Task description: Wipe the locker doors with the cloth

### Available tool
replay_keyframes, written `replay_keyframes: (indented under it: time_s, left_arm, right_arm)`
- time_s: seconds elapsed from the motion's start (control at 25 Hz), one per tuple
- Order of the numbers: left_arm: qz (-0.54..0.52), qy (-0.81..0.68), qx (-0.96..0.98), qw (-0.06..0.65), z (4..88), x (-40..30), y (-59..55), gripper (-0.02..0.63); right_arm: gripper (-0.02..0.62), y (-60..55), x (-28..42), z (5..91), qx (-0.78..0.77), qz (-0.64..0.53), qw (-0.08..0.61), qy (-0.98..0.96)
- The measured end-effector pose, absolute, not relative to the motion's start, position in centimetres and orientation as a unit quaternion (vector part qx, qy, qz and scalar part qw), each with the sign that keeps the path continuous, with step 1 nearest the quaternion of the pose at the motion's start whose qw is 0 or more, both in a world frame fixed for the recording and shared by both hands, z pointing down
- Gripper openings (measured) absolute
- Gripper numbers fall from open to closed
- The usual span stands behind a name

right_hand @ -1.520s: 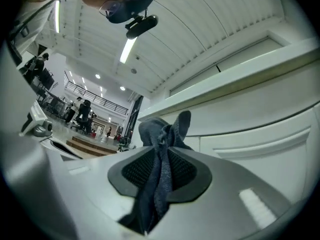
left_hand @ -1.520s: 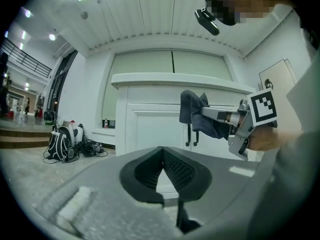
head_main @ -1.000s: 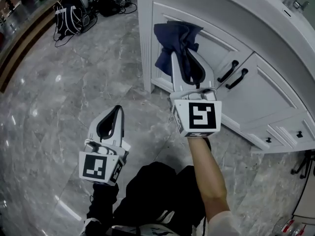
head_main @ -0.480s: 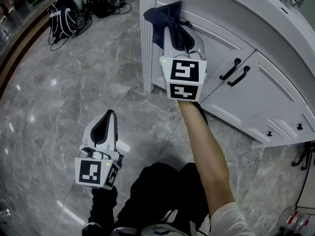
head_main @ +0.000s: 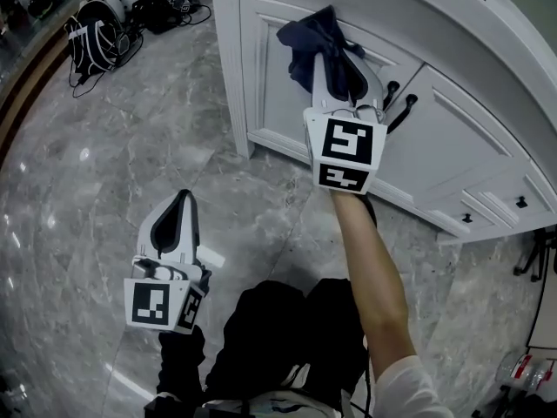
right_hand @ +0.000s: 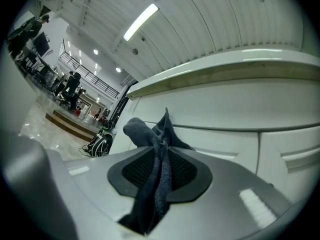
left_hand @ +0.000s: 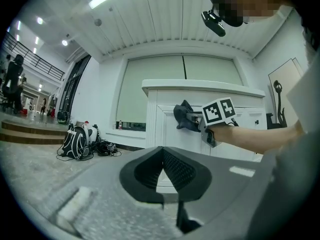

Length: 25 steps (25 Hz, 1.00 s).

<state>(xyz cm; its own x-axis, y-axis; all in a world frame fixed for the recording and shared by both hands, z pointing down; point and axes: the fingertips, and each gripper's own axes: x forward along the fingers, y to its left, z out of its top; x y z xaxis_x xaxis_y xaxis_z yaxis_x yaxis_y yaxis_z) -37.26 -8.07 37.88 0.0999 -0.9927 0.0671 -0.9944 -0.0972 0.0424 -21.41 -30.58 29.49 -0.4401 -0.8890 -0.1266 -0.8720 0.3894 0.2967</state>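
Grey marble floor (head_main: pixel 87 190) everywhere, then the white locker doors (head_main: pixel 270 85) along the top, with black handles (head_main: pixel 406 104). The right gripper (head_main: pixel 331 59) is clamped on the dark blue cloth (head_main: pixel 305 42), and the bunched end is up against the leftmost door. The left gripper (head_main: pixel 184 203) hangs low over the floor, well apart from the lockers. Its jaws are closed together with nothing in them.

Cloth (head_main: pixel 313 42) at locker door (head_main: pixel 271 103); backpack (head_main: pixel 91 43) far left.
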Motion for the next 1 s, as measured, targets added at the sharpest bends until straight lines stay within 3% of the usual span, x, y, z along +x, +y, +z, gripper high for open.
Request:
replay_keyframes:
  time_s: [0.44,1.0]
  left_arm:
    - [0.013,-0.668,0.743,0.041,38.1,-35.7,-8.5,0.002]
    - [0.018,-0.675,0.737,0.046,38.7,-36.7,-8.0,0.002]
  right_arm:
    - [0.089,-29.9,-15.0,31.3,0.574,-0.143,0.022,-0.806]
    - [0.089,-30.4,-17.2,37.2,0.575,-0.094,0.034,-0.812]
